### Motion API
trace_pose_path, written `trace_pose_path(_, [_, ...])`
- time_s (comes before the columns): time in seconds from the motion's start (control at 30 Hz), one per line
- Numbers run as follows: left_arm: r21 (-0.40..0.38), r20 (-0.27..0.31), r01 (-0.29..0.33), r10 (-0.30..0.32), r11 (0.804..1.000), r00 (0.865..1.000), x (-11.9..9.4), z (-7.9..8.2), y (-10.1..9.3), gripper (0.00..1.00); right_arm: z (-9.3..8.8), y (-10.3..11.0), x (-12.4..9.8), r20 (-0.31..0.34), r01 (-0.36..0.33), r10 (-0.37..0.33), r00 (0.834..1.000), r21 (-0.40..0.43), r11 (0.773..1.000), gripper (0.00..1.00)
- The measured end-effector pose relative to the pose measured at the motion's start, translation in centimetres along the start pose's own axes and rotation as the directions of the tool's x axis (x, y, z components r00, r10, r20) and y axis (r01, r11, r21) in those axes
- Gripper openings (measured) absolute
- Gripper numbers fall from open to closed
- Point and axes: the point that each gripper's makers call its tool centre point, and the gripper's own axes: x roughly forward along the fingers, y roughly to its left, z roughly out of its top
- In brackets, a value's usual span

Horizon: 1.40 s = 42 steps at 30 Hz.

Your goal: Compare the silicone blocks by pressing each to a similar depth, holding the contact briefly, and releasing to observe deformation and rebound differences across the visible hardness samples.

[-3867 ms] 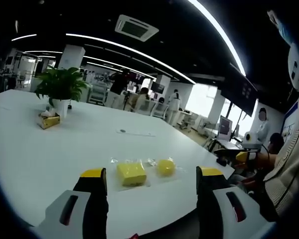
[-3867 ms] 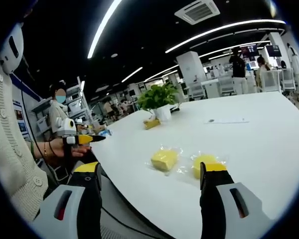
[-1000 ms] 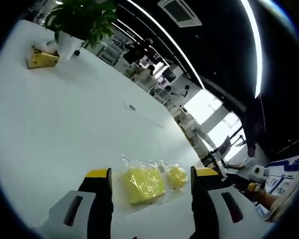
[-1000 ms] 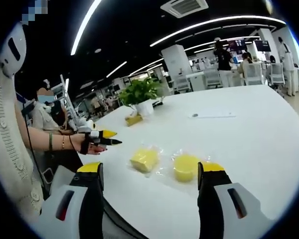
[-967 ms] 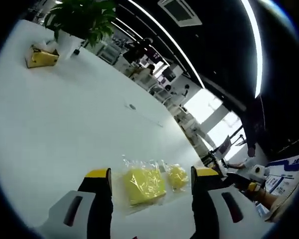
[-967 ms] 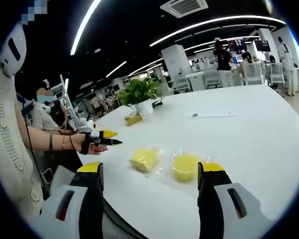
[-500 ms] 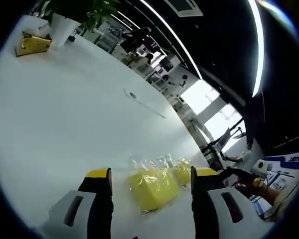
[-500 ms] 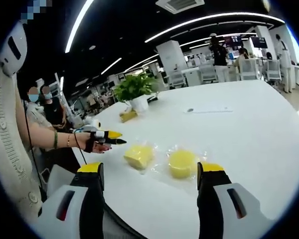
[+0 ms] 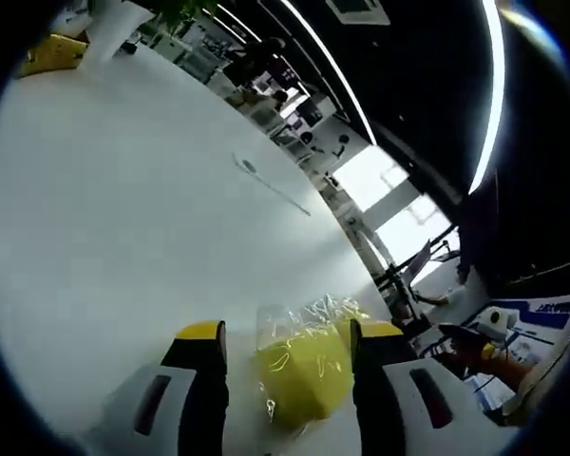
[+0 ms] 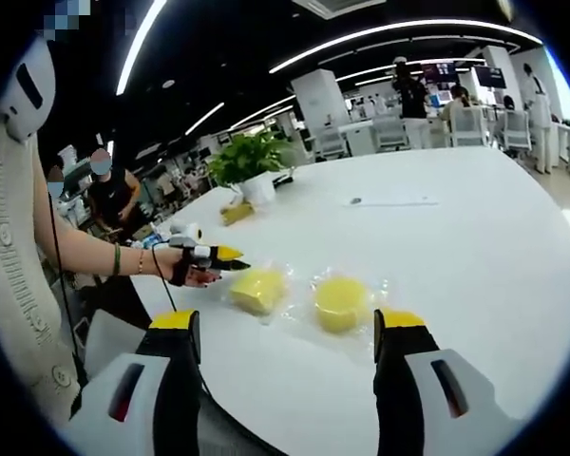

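The left gripper (image 9: pixel 283 334) stood open with its jaws astride the square block (image 9: pixel 302 373), holding nothing. The round block (image 10: pixel 340 302) lay just beside the square one. The right gripper (image 10: pixel 285 323), open and empty, hung short of it. The loose wrapping might have slid the square block sideways under pressure.

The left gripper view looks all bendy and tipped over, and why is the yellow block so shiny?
In the left gripper view the fisheye lens curves the white table and the camera is rolled, so the room slants; the yellow block sits in clear wrap that throws bright glints. In the right gripper view the ceiling light strips bow into arcs, and both wrapped blocks look sharper, with less glare.
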Motion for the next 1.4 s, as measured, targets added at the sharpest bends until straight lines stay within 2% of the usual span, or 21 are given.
trace_pose_path(0.17, [-0.03,-0.015,0.033,-0.034,0.999,0.999,0.7,-0.2,0.2,0.34,0.1,-0.2,0.0,-0.004,0.008,-0.008,1.0,-0.001,1.0,0.69])
trace_pose_path(0.27, [-0.117,0.004,0.068,-0.068,0.991,0.998,0.9,-0.2,0.0,0.24,0.1,-0.2,0.1,-0.005,0.01,-0.01,1.0,-0.001,1.0,0.68])
trace_pose_path(0.3, [-0.14,0.012,0.082,-0.081,0.987,0.997,0.9,-0.1,0.0,0.23,0.1,-0.3,0.1,-0.004,0.012,-0.012,1.0,-0.002,1.0,0.68])
trace_pose_path(0.4, [-0.172,0.036,0.076,-0.071,0.982,0.997,0.7,0.0,0.6,0.19,0.1,-0.2,0.2,-0.004,0.012,-0.012,1.0,-0.006,1.0,0.67])
trace_pose_path(0.5, [-0.189,0.032,0.076,-0.071,0.979,0.997,0.7,-0.2,1.5,0.16,-0.1,-0.3,0.3,-0.011,0.013,-0.013,1.0,-0.003,1.0,0.67])
trace_pose_path(0.6, [-0.184,0.011,0.065,-0.064,0.981,0.998,0.8,-0.5,2.3,0.16,-0.1,-0.3,0.3,-0.014,0.012,-0.012,1.0,-0.003,1.0,0.67])
trace_pose_path(0.67, [-0.182,0.004,0.06,-0.06,0.981,0.998,0.9,-0.7,2.2,0.14,-0.1,-0.3,0.4,-0.015,0.012,-0.012,1.0,-0.003,1.0,0.67])
trace_pose_path(0.73, [-0.169,0.004,0.06,-0.06,0.984,0.998,1.0,-0.7,2.0,0.05,-0.1,-0.3,0.5,-0.017,0.01,-0.01,1.0,-0.003,1.0,0.67])
trace_pose_path(0.93, [-0.156,-0.001,0.05,-0.05,0.987,0.999,1.1,-0.8,1.7,0.03,-0.3,-0.2,0.6,-0.025,0.004,-0.005,1.0,-0.003,1.0,0.66])
trace_pose_path(1.1, [-0.064,-0.031,0.047,-0.049,0.997,0.998,1.1,-1.1,0.9,0.0,-0.3,-0.2,0.7,-0.026,0.0,0.0,1.0,-0.002,1.0,0.66])
trace_pose_path(1.17, [-0.061,-0.034,0.056,-0.059,0.997,0.998,1.1,-1.1,0.3,0.0,-0.3,-0.2,0.7,-0.026,-0.004,0.004,1.0,-0.004,1.0,0.66])
trace_pose_path(1.2, [-0.041,-0.04,0.052,-0.054,0.998,0.998,1.1,-1.1,0.2,0.0,-0.3,-0.1,0.7,-0.025,-0.006,0.006,1.0,-0.004,1.0,0.66])
trace_pose_path(1.23, [0.012,-0.052,0.044,-0.043,0.999,0.998,1.0,-1.2,0.4,0.0,-0.3,-0.1,0.7,-0.024,-0.008,0.008,1.0,-0.004,1.0,0.66])
trace_pose_path(1.33, [0.016,-0.05,0.034,-0.033,0.999,0.998,1.0,-1.1,-0.2,0.0,-0.3,0.0,0.8,-0.023,-0.012,0.012,1.0,-0.007,1.0,0.66])
trace_pose_path(1.4, [-0.008,-0.05,0.016,-0.016,1.0,0.999,0.8,-1.1,-0.3,0.0,-0.2,0.1,0.7,-0.018,-0.018,0.017,1.0,-0.008,1.0,0.65])
